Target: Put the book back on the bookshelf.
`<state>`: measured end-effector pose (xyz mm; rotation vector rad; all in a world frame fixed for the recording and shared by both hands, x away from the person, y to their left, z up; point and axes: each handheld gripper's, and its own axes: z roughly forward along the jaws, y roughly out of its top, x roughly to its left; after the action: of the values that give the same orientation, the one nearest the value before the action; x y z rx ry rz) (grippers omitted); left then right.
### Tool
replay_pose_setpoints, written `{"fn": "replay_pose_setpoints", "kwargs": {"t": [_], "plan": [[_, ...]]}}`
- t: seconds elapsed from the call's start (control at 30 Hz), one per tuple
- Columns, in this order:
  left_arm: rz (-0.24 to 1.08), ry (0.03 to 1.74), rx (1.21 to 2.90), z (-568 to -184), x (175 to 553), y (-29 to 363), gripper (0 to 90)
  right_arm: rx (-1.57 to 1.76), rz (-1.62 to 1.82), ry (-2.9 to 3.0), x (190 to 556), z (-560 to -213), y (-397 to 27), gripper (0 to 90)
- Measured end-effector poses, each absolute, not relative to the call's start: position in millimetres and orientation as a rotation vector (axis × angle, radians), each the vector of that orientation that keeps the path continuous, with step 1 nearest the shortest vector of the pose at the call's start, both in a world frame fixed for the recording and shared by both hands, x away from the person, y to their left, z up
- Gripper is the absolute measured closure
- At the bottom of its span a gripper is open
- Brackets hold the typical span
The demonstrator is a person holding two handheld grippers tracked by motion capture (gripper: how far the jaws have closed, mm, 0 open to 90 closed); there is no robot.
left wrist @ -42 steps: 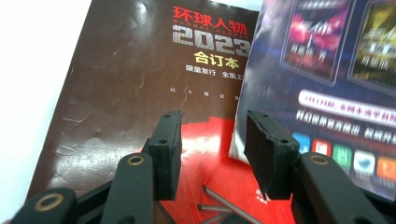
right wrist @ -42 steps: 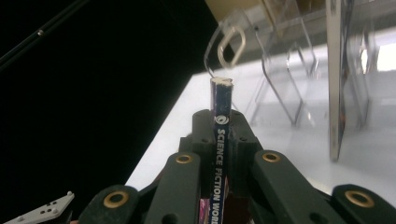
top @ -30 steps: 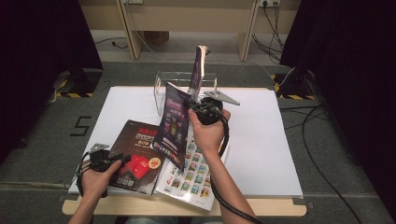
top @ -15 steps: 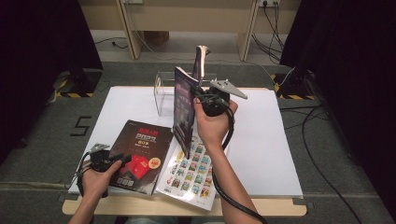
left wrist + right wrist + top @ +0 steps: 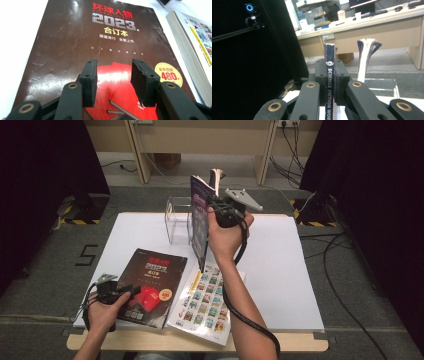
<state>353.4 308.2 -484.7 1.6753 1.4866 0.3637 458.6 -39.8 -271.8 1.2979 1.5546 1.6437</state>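
A: Nearest, on the counter (image 5: 280,270): left hand-held gripper (image 5: 113,82), jaws apart, hovering over the dark book (image 5: 150,285).
B: Farther up?
A: Right hand-held gripper (image 5: 329,82) clamped on the magazine (image 5: 329,65), lifted upright off the sheet (image 5: 205,302) since a second ago. Probably bound for the stand (image 5: 177,220).

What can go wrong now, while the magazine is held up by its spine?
The right hand-held gripper pinches only the thin spine of the blue magazine, so it may swing or slip. Lowering it into the clear stand could bump the book already standing there.
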Motion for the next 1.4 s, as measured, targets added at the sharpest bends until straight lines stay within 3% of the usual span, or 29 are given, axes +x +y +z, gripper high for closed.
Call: {"fn": "replay_pose_setpoints", "kwargs": {"t": [0.8, 1.13, 1.4], "plan": [[0.355, 1.488, 1.675, -486.6, 352.9, 309.9, 56.0, 1.279, 1.507, 1.429, 519.3, -268.2, -14.4, 84.8], [0.350, 1.492, 1.673, -488.3, 352.5, 310.8, 56.0, 1.279, 1.414, 1.452, 525.1, -299.4, -2.6, 84.7], [0.352, 1.488, 1.683, -488.7, 352.2, 309.8, 56.0, 1.223, 1.396, 1.451, 513.0, -305.3, 0.1, 84.5]]}}
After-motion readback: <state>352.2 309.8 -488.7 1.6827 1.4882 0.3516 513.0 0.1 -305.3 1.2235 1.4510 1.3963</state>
